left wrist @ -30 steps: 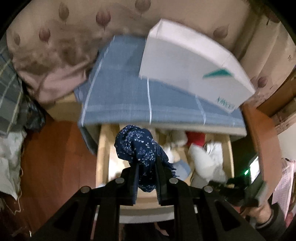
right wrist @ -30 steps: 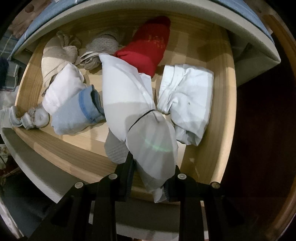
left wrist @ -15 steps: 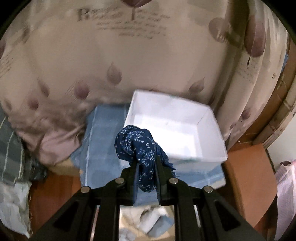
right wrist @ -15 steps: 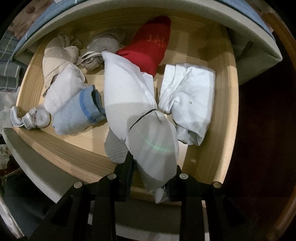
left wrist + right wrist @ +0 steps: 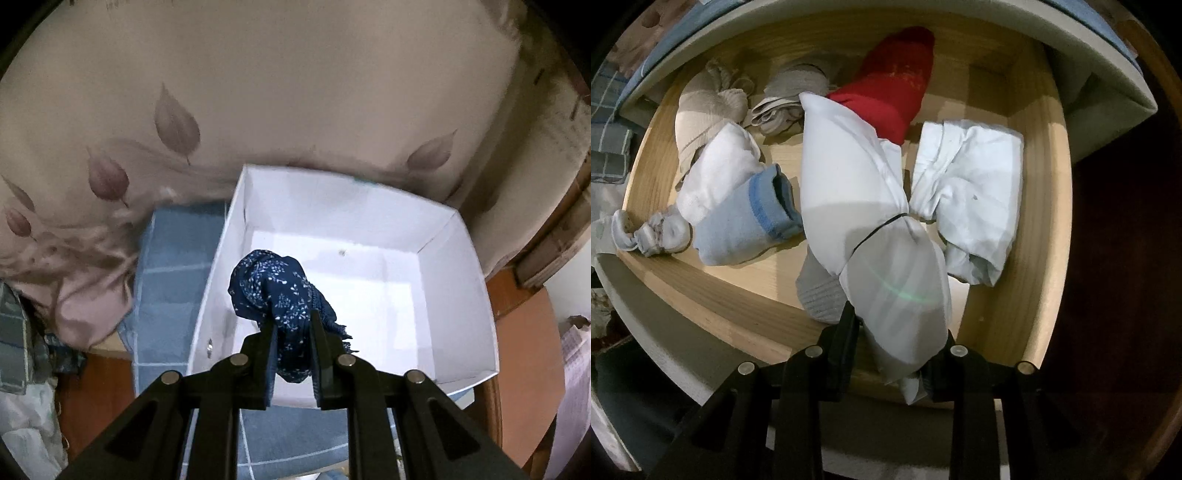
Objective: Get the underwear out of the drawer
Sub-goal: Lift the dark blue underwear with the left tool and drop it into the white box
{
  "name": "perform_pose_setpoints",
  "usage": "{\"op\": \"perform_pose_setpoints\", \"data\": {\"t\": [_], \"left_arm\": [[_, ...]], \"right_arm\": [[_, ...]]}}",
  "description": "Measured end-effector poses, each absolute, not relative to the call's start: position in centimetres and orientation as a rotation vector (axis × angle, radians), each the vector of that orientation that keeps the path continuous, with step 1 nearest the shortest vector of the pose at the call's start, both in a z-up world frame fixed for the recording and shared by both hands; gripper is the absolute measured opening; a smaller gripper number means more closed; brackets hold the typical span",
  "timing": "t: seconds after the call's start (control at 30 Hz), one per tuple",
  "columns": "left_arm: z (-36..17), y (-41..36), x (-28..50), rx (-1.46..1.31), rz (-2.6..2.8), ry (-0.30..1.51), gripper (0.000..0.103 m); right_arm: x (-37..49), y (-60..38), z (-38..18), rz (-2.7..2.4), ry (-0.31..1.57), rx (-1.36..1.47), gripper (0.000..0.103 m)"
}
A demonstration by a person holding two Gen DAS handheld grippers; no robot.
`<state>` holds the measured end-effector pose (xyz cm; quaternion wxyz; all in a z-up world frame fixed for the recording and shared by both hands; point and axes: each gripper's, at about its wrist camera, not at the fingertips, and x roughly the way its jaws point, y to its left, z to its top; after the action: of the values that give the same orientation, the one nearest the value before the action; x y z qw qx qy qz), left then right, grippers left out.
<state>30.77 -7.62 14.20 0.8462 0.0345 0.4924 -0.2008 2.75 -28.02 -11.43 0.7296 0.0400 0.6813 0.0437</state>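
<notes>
Left wrist view, left to right: crumpled grey and white cloth at the lower left; a beige leaf-print fabric (image 5: pixel 258 110) across the upper frame; a blue checked cloth (image 5: pixel 173 266) left of centre; an open white box (image 5: pixel 454 280) centre-right, its floor bare. The left gripper (image 5: pixel 293 354) is pinching a navy patterned underwear bundle (image 5: pixel 273 291) between its fingers, held above the near-left part of the box; the garment is out of the drawer.

Right wrist view, left to right: in the wooden drawer (image 5: pixel 1049 258) lie small knotted grey socks at the lower-left rim, a beige roll, a white-and-blue roll (image 5: pixel 746 218), a grey fold, a red sock (image 5: pixel 897 88) at upper centre, a pale folded garment (image 5: pixel 975 199) at the right. The right gripper (image 5: pixel 894 343) points down, its fingers closed on a white bundle (image 5: pixel 864 206) tied with a dark band; the bundle's far end appears to rest among the other pieces.

Risks, as judged: a loose fringe hangs from the navy bundle's right side — it could catch the box wall on release; released too near the left wall, the bundle may tip onto the blue cloth. The white bundle touches the red sock and a grey ribbed piece beneath; lifting could drag either out.

Clearances: box interior open on all sides; the drawer's front rim lies close below the right gripper — rising room looks free.
</notes>
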Motion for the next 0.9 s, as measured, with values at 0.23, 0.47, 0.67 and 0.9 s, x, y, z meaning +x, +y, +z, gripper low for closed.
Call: {"op": "perform_pose_setpoints", "data": {"t": [0.23, 0.47, 0.67, 0.9], "left_arm": [[10.1, -7.7, 30.8, 0.132, -0.360, 1.149, 0.015], [9.7, -7.8, 29.7, 0.161, -0.326, 1.167, 0.015], [10.2, -7.9, 28.7, 0.161, -0.308, 1.188, 0.015], [10.0, -7.8, 26.7, 0.186, -0.293, 1.208, 0.015]], "right_arm": [[3.1, -29.5, -11.9, 0.114, 1.516, 0.151, 0.031], [3.9, -31.3, -11.6, 0.142, 1.501, 0.204, 0.044], [4.9, -31.5, -10.6, 0.154, 1.477, 0.166, 0.050], [5.4, -30.6, -9.9, 0.162, 1.473, 0.144, 0.053]]}}
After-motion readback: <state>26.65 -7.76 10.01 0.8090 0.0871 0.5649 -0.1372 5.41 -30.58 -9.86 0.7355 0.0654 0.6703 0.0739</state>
